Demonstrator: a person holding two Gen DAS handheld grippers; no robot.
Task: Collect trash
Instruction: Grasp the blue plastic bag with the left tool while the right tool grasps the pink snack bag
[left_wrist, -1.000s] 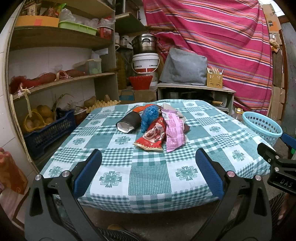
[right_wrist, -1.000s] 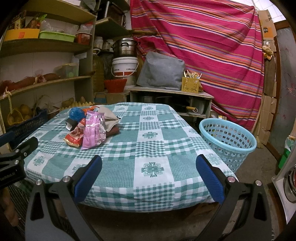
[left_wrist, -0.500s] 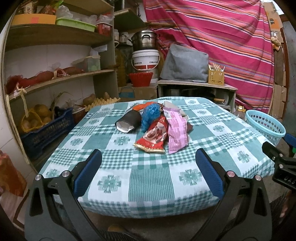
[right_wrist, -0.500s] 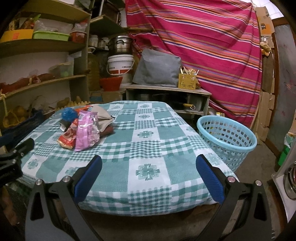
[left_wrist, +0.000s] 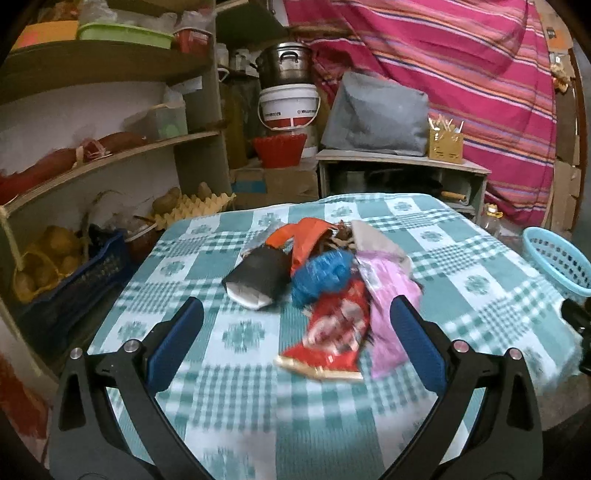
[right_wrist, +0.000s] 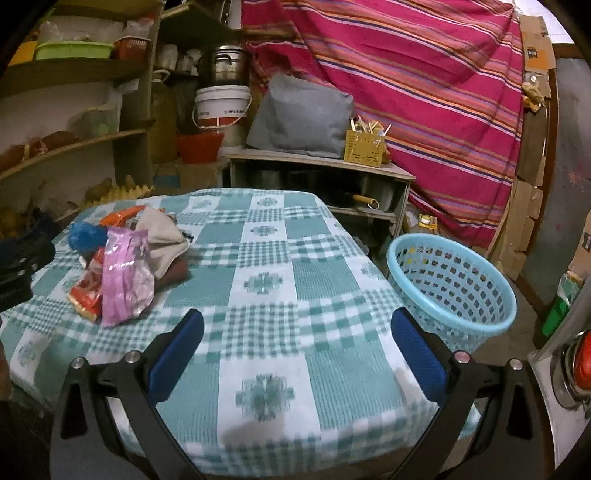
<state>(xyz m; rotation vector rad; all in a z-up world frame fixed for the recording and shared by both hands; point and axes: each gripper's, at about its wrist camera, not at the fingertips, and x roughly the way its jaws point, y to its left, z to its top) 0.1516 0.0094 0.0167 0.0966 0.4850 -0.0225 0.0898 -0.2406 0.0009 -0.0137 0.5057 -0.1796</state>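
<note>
A heap of trash lies on the green checked tablecloth (left_wrist: 236, 391): a red wrapper (left_wrist: 332, 332), a pink wrapper (left_wrist: 391, 302), a blue crumpled bag (left_wrist: 325, 273), a black cup (left_wrist: 258, 280) on its side and an orange wrapper (left_wrist: 306, 236). My left gripper (left_wrist: 295, 336) is open and empty, low over the cloth just short of the red wrapper. My right gripper (right_wrist: 295, 343) is open and empty over the table's near right part. The heap (right_wrist: 125, 273) lies to its left. A light blue basket (right_wrist: 450, 288) stands on the floor right of the table.
Shelves (left_wrist: 110, 155) with produce and tubs stand at the left. A low cabinet (right_wrist: 317, 177) with a grey cushion (right_wrist: 299, 114) is behind the table. A striped red curtain (right_wrist: 424, 92) hangs at the back. The basket's rim shows in the left view (left_wrist: 557, 258).
Both grippers have moved forward over the table. The left one has closed in on the trash heap; its jaws stay open. The right one has moved nearer the basket.
</note>
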